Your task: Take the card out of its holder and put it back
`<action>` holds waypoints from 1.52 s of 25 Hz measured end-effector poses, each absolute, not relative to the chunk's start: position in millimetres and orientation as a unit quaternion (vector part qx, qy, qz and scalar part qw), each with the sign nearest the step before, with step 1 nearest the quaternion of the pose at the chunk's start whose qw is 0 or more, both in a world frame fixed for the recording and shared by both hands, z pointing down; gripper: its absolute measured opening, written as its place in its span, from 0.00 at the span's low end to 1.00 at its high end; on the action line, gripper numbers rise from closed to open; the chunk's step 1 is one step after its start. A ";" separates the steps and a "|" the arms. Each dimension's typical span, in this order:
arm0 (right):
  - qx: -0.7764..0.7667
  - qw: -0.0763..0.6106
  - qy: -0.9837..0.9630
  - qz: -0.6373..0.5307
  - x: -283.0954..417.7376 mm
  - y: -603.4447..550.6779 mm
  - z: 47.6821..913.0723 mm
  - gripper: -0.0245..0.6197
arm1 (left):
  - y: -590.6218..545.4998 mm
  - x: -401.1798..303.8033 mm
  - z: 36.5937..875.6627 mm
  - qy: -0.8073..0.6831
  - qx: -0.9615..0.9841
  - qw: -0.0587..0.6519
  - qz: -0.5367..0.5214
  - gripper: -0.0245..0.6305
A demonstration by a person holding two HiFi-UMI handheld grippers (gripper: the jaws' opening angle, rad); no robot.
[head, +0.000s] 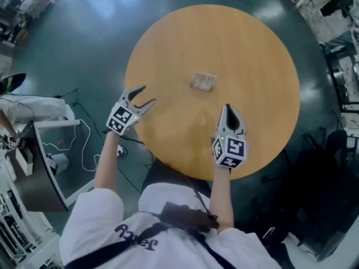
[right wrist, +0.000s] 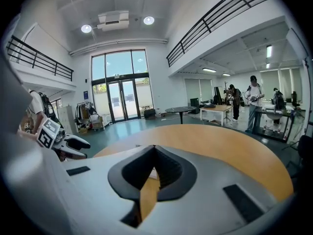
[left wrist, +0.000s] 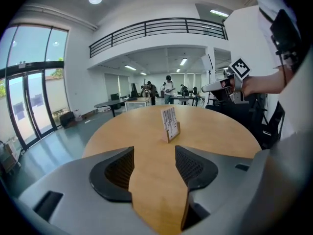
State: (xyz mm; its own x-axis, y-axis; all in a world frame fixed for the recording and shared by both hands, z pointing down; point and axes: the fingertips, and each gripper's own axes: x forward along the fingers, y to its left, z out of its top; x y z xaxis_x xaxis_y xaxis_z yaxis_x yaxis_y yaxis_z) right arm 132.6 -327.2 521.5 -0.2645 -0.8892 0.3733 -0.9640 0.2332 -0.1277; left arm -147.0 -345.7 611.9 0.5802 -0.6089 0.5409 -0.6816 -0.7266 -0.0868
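A white printed card (left wrist: 168, 121) stands upright in a small wooden holder (head: 203, 81) near the middle of the round wooden table (head: 252, 55). My left gripper (head: 148, 94) hovers at the table's left edge, open, with nothing between its fingers; it points at the holder (left wrist: 172, 133) some way ahead. My right gripper (head: 227, 109) is over the near part of the table, below and right of the holder, with its jaws shut and empty. In the left gripper view the jaws (left wrist: 154, 163) frame bare tabletop. In the right gripper view the jaw tips (right wrist: 154, 153) meet.
Dark green floor surrounds the table. White cables (head: 84, 150) and a grey desk (head: 42, 167) lie to the left, and dark chairs (head: 331, 144) stand to the right. Other tables and several people (left wrist: 167, 88) are far off in the hall.
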 end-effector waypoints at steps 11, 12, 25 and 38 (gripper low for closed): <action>0.595 0.139 -0.767 0.198 133.2 -315.1 556.2 0.05 | -396.2 -166.2 631.6 -0.260 0.917 0.039 0.302 0.52; 0.594 0.142 -0.766 0.202 134.7 -313.7 559.2 0.05 | -400.2 -159.5 625.5 -0.248 0.928 0.047 0.275 0.52; 0.606 0.141 -0.751 0.222 137.3 -317.0 565.5 0.05 | -428.2 -34.2 596.2 -0.096 0.984 0.076 0.126 0.50; 0.615 0.136 -0.742 0.228 132.7 -312.9 567.4 0.05 | -427.7 46.5 611.3 -0.045 0.987 0.124 0.096 0.37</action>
